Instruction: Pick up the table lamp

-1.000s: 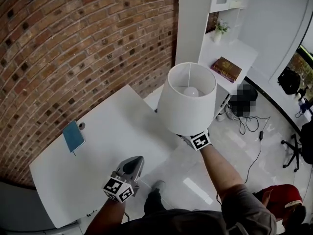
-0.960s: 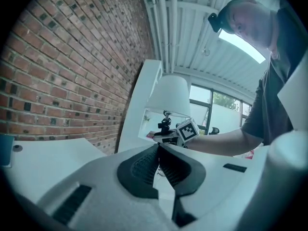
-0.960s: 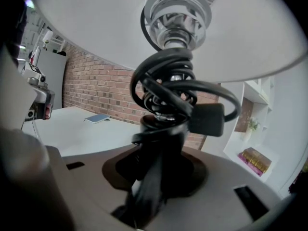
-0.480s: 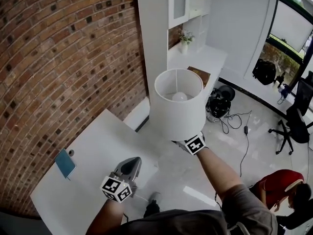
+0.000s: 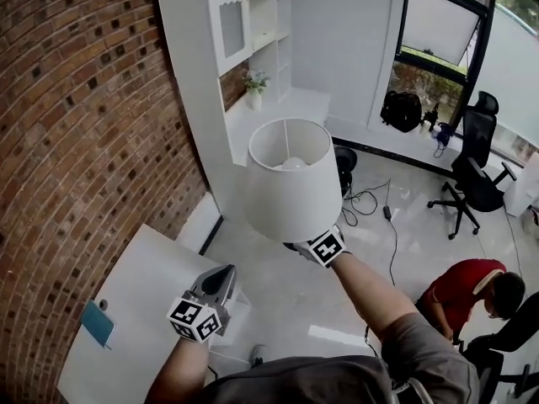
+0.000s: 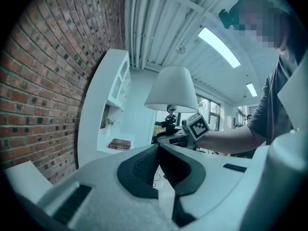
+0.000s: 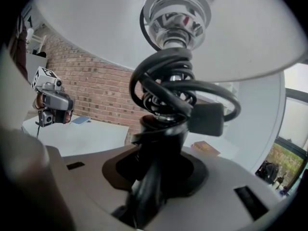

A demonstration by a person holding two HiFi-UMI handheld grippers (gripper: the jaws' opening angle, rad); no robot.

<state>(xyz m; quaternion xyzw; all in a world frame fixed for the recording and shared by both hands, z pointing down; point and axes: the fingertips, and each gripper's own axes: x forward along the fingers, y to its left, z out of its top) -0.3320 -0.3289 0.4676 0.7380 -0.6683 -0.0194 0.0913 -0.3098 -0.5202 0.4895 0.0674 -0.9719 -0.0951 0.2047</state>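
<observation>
The table lamp has a white shade [image 5: 286,183] and a bulb inside, and it hangs in the air well off the table. My right gripper [image 5: 301,244] sits under the shade and is shut on the lamp's dark stem [image 7: 161,143]. The lamp's black cable [image 7: 185,93] is coiled round the stem below a chrome socket. My left gripper [image 5: 222,276] is lower and to the left, above the table's corner, shut with nothing in it. In the left gripper view its pads [image 6: 147,165] meet, and beyond them are the lamp [image 6: 173,88] and the right gripper [image 6: 175,134].
A white table [image 5: 126,310] with a blue book [image 5: 98,323] stands against the brick wall [image 5: 84,141]. A white shelf unit [image 5: 227,23] with a small plant [image 5: 254,87] lies ahead. On the floor are cables [image 5: 379,204], an office chair [image 5: 476,167] and a crouching person in red [image 5: 463,289].
The lamp and both grippers have risen and moved away from the table towards the open room. The table has slid down and left in the head view.
</observation>
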